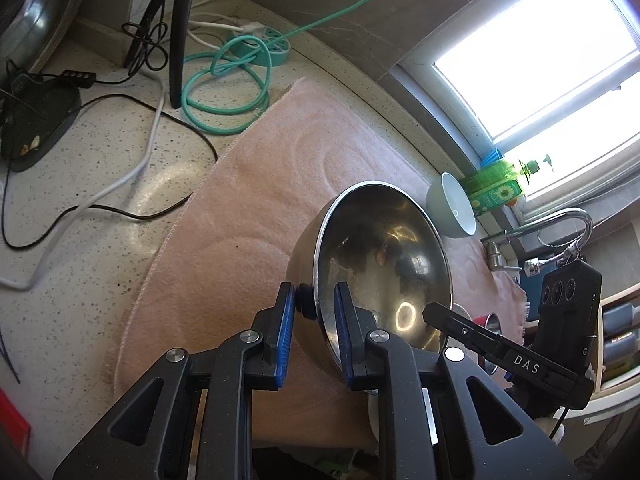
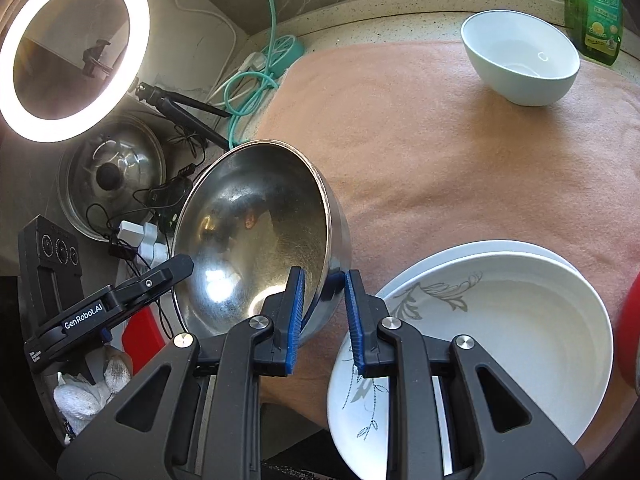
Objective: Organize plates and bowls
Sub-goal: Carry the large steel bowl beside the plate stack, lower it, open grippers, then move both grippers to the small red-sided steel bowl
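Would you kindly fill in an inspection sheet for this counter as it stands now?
Surface: speckled counter with a pink towel on it.
Job's things: steel bowl tilted, held up at its rim; white bowl upright on the towel; stacked white plates.
Clutter: soap bottle, pot lid.
Grippers: left tongs and right tongs both shut on the steel bowl's rim.
Cables: green cord, black and white leads.
Surroundings: window, tap, ring light.

speckled counter (image 1: pixel 92 176) carries a pink towel (image 2: pixel 420 140). on the towel: white bowl (image 2: pixel 520 60) near the back, stacked white plates (image 2: pixel 500 320) at the front. off the towel on bare counter: teal cord (image 1: pixel 224 84), black and white cables, pot lid (image 2: pixel 112 176).
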Available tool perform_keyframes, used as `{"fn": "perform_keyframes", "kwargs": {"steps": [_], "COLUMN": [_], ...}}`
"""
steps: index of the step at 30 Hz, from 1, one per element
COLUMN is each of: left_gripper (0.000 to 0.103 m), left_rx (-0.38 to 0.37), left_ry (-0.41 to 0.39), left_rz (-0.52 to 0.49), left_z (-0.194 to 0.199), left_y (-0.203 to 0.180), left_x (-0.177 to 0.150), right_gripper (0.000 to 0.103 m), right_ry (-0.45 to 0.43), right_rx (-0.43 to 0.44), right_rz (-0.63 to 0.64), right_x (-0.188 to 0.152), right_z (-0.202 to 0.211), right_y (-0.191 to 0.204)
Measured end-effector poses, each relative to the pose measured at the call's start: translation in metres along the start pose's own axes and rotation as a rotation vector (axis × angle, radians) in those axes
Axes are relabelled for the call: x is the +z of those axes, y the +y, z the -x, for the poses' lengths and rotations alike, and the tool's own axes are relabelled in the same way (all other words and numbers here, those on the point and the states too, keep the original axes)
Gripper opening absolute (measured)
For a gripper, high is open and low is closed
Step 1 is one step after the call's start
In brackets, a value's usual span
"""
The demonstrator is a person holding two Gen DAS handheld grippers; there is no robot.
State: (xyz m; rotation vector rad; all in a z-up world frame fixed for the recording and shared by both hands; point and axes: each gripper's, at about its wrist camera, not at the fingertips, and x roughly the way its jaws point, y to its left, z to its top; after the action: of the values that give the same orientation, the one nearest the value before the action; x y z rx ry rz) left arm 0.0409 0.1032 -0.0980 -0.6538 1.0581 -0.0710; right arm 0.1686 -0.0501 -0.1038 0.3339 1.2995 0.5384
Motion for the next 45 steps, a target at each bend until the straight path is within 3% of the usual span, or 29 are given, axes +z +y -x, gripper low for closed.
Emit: {"fn": "perform_keyframes", "kwargs": {"steps": [25,26,29,30,33,41,45], "left_gripper": [0.017,0.017,0.020,0.021,0.033,0.034,0.044], "left_rx": [0.024,0.022,0.024,0.024,0.033,0.037,0.046], "left_ry": [0.043,0.043,0.036,0.034,0.028,0.009,-0.021], "left_rz": [0.063,0.066,0.073,0.074,0.072,0.052,0.009], "left_z": [-0.003,-0.002,0.002,0.003,0.005,0.009,0.014], "left_y": [0.027,0.027,0.027,0.027,0.026,0.020,0.009], "left_x": [-0.014,-0.013,-0.013,-0.012,-0.011,-0.009,-0.007], "right_gripper": [0.022,0.028,0.061,0.068,0.075,0.080,0.080], "right_ry": [0.037,0.033,0.002,-0.007,-0.028,-0.083,-0.122], "right_rx": [-0.033,-0.040,-0.031,-0.030,-0.029,-0.014,-0.037], "right_rz": [0.066,0.070,0.068,0.068,0.078,0.079,0.087], "right_x": [-0.002,-0.002,-0.001,-0.001,0.000,-0.002,-0.002], "right_z": [-0.016,-0.014,-0.007,-0.005,0.002,0.020,0.034], "right_y": [0.013,0.014,0.014,0.014,0.017,0.018,0.017]}}
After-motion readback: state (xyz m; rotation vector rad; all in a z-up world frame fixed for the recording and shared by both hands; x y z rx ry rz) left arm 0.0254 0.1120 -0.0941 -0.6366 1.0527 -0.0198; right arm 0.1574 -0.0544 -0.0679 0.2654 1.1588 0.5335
